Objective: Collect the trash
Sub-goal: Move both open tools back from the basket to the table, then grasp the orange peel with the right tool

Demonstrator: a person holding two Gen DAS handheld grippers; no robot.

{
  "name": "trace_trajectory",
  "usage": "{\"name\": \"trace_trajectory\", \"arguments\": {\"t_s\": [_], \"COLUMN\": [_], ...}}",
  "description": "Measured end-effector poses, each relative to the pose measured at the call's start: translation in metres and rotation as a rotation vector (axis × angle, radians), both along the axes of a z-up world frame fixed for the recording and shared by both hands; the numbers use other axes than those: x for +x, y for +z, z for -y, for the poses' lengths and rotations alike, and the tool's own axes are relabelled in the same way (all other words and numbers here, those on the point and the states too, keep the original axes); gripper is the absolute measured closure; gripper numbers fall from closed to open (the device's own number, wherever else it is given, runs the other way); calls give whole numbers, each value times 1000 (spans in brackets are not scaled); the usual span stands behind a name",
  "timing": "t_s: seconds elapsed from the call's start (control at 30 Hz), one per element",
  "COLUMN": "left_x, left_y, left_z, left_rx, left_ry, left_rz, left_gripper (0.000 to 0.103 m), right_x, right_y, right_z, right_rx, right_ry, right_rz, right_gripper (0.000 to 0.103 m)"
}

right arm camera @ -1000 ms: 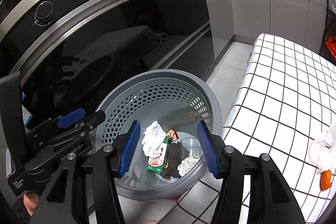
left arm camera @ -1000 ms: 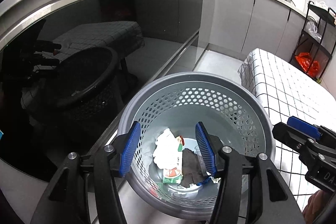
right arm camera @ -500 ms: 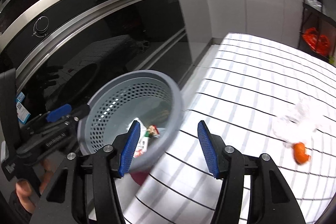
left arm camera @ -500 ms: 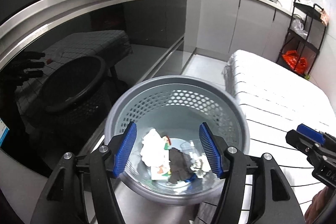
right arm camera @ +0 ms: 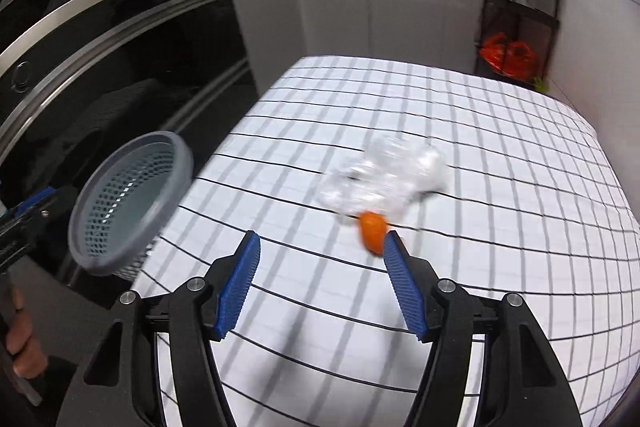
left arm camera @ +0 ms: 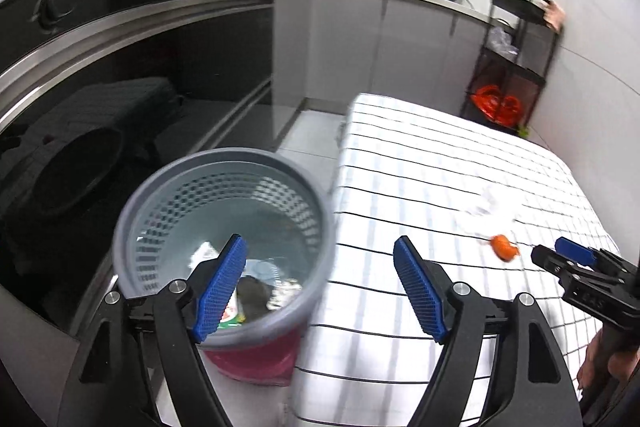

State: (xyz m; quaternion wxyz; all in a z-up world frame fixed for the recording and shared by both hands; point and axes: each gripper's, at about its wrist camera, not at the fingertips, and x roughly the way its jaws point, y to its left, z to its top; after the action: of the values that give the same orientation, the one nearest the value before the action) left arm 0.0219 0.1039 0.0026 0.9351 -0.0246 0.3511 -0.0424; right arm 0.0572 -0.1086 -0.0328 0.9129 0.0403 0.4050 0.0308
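Observation:
A grey perforated trash basket [left arm camera: 224, 187] stands at the table's left edge with paper and wrappers inside; it also shows in the right wrist view [right arm camera: 132, 203]. A crumpled clear plastic bag [right arm camera: 384, 179] with an orange piece [right arm camera: 373, 231] lies on the checked tablecloth [right arm camera: 500, 227]; both show in the left wrist view [left arm camera: 490, 207], the orange piece [left arm camera: 505, 247] near the right gripper. My left gripper [left arm camera: 320, 287] is open and empty beside the basket. My right gripper [right arm camera: 320, 283] is open and empty, just short of the orange piece.
A dark oven front [left arm camera: 120, 75] and grey cabinets [right arm camera: 332, 7] run along the left and far side. A black shelf rack [right arm camera: 516, 7] with an orange bag [right arm camera: 506, 55] stands at the back right.
Both grippers have swung right, away from over the basket toward the table. The plastic bag and orange piece now lie just ahead of the right gripper. Both jaws stay open.

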Motion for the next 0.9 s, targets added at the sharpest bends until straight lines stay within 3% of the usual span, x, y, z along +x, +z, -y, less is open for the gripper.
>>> {"name": "trace_trajectory", "arguments": {"t_s": [0.37, 0.83, 0.9], "left_x": [2, 14, 16], "left_y": [-17, -36, -37], "left_z": [69, 91, 91], "left_rx": [54, 87, 86], "left_ry": [-80, -106, -107], "left_rz": [-31, -79, -85], "left_gripper": [26, 26, 26], "right_x": [16, 66, 69], "right_y": [-31, -66, -68], "right_z": [33, 24, 22], "right_rx": [-2, -9, -14], "right_ry": [-11, 15, 17], "right_rz": [-57, -132, -134], "right_gripper": [42, 42, 50]}}
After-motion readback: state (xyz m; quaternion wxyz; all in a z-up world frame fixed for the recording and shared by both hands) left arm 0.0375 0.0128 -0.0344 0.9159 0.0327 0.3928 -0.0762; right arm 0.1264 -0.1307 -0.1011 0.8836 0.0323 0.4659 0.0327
